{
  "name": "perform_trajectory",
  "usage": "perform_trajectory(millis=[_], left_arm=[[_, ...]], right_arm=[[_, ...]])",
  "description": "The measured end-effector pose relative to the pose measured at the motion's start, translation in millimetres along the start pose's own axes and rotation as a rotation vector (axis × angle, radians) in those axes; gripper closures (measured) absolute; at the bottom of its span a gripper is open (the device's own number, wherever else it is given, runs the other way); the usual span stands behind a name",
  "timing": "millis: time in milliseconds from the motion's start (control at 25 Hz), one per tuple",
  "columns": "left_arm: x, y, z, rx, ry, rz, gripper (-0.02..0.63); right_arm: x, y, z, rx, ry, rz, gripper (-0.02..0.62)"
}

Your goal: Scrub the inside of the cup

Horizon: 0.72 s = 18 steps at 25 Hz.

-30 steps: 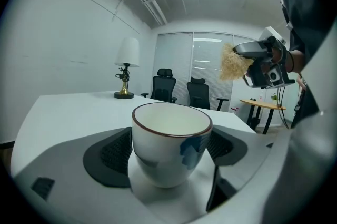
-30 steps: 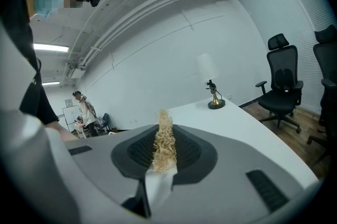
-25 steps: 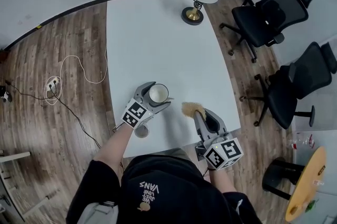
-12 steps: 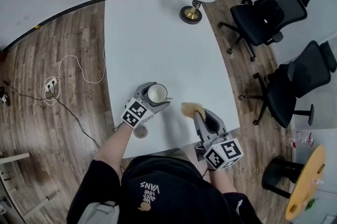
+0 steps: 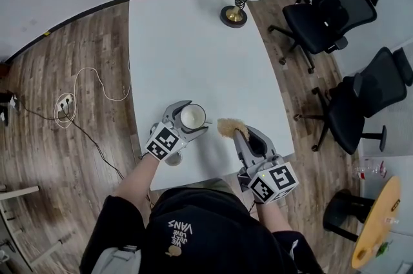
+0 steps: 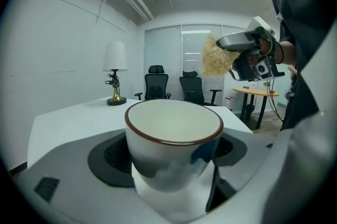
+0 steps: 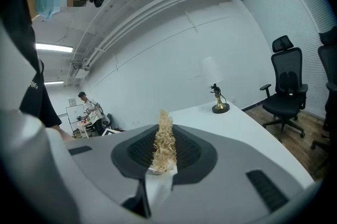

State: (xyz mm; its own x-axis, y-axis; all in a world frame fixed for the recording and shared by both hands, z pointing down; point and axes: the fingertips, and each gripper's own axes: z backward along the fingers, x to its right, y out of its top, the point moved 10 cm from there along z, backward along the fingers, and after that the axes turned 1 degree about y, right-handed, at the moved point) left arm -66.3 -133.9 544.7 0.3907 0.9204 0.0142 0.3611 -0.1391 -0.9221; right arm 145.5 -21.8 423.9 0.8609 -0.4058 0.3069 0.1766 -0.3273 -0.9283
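Ceramic, glazed and rigid: the cup (image 6: 174, 133) will not yield to pressure, its smooth wall could slip, and a knock on the red-banded rim could chip it, so hold it across the body below the rim, as you do now. Your left gripper (image 5: 192, 118) has its jaws spread wide and pressed against opposite sides of the cup wall, mouth up and unobstructed; whether its foot rests on the white bench (image 5: 187, 53) I cannot tell. Your right gripper (image 5: 240, 137) has its jaws nearly together, pinching the base of a tan fibrous scrubber (image 7: 164, 138) whose tuft sticks out past the jaw tips. That tuft looks light and soft, likely to flatten and splay against the glaze, so I judge it needs firm pressure. Compared with half a second ago, the right jaws have carried the scrubber closer to the left jaws, so the tuft now sits just beside the cup's rim but apart from it, not yet inside. The left jaws and cup have hardly shifted.
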Motion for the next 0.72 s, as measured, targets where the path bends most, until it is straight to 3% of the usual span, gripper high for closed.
perform_trajectory(millis=[280, 520, 720], left_arm=[[7.5, 43.5, 24.7, -0.043, 0.047, -0.051, 0.189], [30.4, 71.4, 42.0, -0.114, 0.081, -0.209, 0.189], [38.6, 81.3, 53.1, -0.151, 0.118, -0.245, 0.189]], right_arm=[[-15.7, 20.5, -7.2, 0.046, 0.095, 0.032, 0.525], [-27.2, 29.9, -7.1, 0.087, 0.168, 0.044, 0.525], [-39.2, 34.1, -11.6, 0.101, 0.225, 0.059, 0.525]])
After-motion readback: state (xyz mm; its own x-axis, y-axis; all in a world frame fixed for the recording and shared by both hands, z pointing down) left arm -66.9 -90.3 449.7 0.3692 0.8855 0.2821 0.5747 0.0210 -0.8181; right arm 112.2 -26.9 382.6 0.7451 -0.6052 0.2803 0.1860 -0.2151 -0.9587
